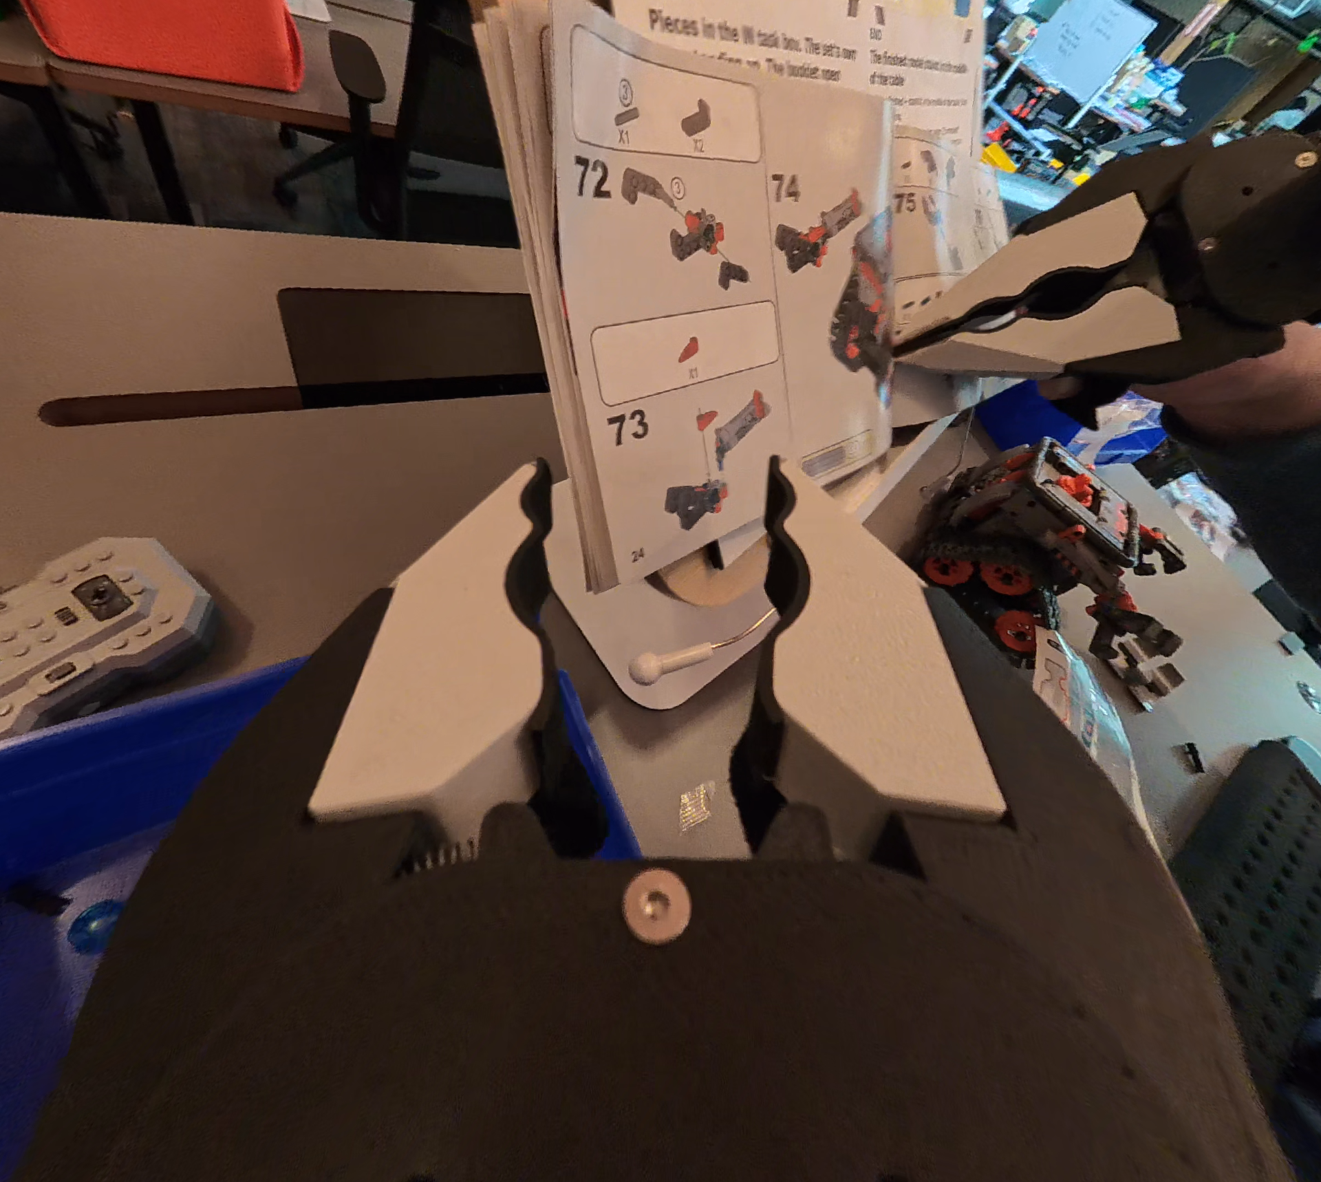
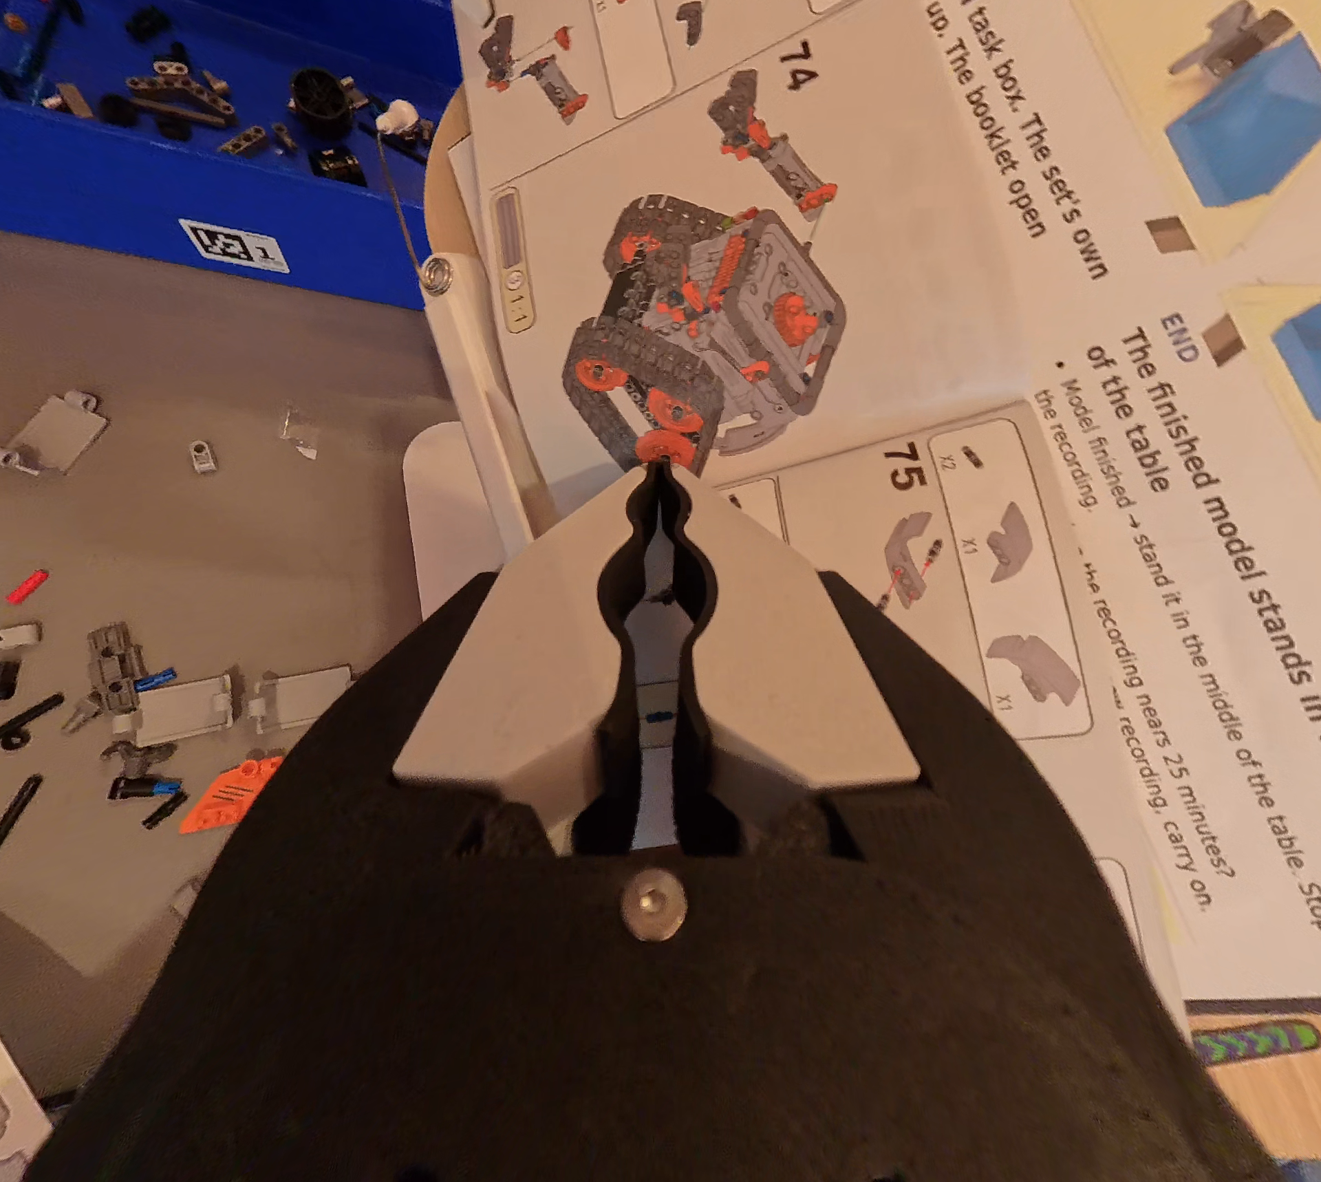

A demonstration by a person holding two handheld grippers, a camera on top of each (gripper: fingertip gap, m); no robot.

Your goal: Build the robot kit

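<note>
Pinching a page of the instruction booklet (image 1: 672, 304), right claw (image 1: 897, 354) closed on its edge.
Left claw (image 1: 654, 483) wide open, empty, just before the booklet; tracked model (image 1: 1029, 547) near the table's right edge.

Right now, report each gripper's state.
Left gripper: open, holding nothing, before the booklet.
Right gripper: shut on a booklet page.

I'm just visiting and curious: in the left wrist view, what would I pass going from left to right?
Grey studded control block → open instruction booklet standing on its holder → other gripper, jaws shut on a page → grey-and-orange tracked toy vehicle.
</note>
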